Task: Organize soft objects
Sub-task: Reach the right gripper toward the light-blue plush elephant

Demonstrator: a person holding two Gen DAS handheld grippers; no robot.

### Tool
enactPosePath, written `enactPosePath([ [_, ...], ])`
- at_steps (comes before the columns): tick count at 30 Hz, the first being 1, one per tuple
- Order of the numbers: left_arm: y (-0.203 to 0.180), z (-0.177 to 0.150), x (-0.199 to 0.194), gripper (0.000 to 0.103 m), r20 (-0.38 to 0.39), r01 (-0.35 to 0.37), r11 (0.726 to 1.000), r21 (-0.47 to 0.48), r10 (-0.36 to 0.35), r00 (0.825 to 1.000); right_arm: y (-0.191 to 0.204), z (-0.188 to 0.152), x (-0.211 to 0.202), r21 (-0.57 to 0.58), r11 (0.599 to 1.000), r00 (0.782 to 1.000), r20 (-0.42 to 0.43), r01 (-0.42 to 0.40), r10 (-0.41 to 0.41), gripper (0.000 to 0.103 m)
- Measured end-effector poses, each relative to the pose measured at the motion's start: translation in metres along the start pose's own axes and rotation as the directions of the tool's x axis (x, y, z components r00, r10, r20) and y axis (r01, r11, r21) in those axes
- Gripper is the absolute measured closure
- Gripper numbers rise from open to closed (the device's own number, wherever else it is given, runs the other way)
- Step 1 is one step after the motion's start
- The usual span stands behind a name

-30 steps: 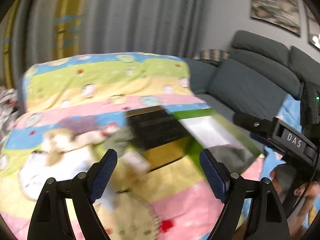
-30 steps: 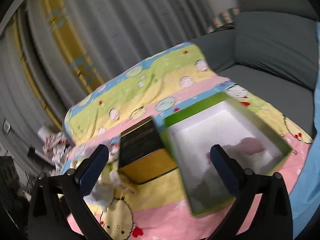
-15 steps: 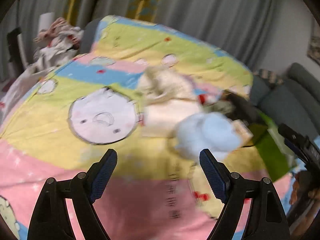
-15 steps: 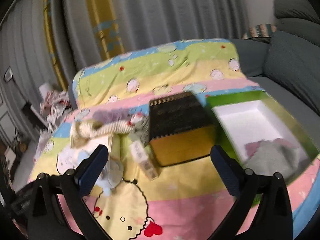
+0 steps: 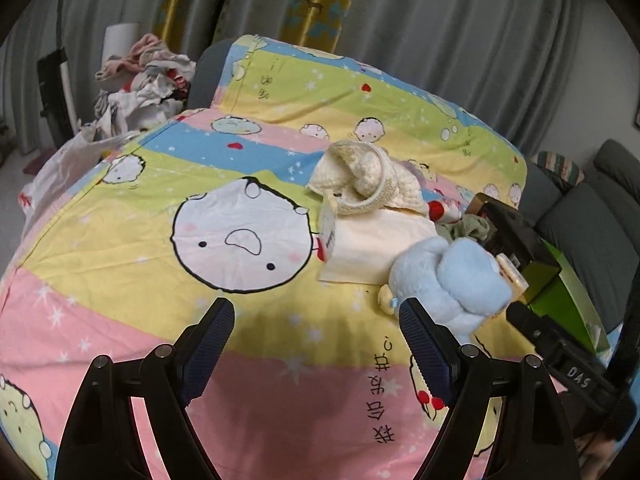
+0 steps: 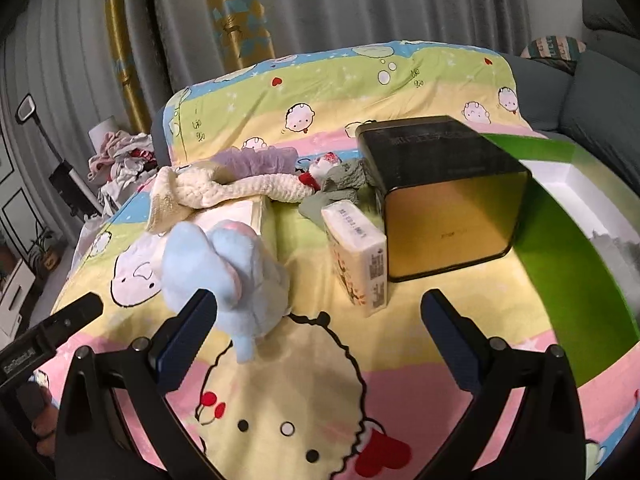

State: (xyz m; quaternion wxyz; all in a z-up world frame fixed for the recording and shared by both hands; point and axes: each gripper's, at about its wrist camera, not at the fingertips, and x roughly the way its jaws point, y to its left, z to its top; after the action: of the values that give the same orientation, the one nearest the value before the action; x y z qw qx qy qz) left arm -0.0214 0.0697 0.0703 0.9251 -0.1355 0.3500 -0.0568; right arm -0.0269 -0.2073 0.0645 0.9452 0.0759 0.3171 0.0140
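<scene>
A light blue plush toy [image 5: 452,280] lies on the cartoon bedsheet [image 5: 168,184], just past my left gripper's right finger; it also shows in the right wrist view [image 6: 228,268] by my right gripper's left finger. A cream knitted piece [image 5: 360,180] rests on a cream folded cloth [image 5: 376,248]. A green-grey cloth [image 6: 340,188] and a purple fluffy piece [image 6: 256,160] lie behind. The green box [image 6: 560,236] with a white inside holds something grey at the right. My left gripper [image 5: 316,344] and right gripper [image 6: 320,328] are open and empty above the sheet.
A black and gold tin box [image 6: 444,196] stands next to the green box. A small printed tissue pack [image 6: 360,256] stands in front of it. A pile of clothes [image 5: 140,80] lies at the far left. A grey sofa [image 5: 592,224] is at the right.
Both views have swung left from the green box toward the pile of soft things. The blue plush now sits close in front of both grippers. Both grippers stay open.
</scene>
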Motion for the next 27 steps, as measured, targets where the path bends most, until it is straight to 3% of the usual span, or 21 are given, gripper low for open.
enactPosePath([
  [3, 0.002, 0.0, -0.001, 0.018, 0.007, -0.036, 0.999, -0.003, 0.036, 0.999, -0.002, -0.002, 0.009, 0.003, 1.0, 0.999, -0.037, 0.004, -0.004, 0.001],
  [16, -0.009, -0.006, 0.01, 0.018, -0.053, -0.011, 1.0, 0.027, 0.013, 0.998, -0.001, -0.006, 0.013, -0.004, 1.0, 0.998, -0.053, 0.027, -0.027, 0.001],
  [23, -0.013, -0.009, 0.019, 0.018, -0.067, -0.078, 0.994, 0.078, 0.083, 0.994, -0.004, -0.004, 0.016, 0.018, 1.0, 0.998, -0.056, 0.0, 0.001, 0.001],
  [27, -0.008, -0.008, 0.02, 0.018, -0.092, -0.049, 0.998, 0.046, 0.053, 0.994, -0.011, 0.0, 0.014, 0.056, 0.997, 0.997, -0.062, -0.047, 0.051, 0.001],
])
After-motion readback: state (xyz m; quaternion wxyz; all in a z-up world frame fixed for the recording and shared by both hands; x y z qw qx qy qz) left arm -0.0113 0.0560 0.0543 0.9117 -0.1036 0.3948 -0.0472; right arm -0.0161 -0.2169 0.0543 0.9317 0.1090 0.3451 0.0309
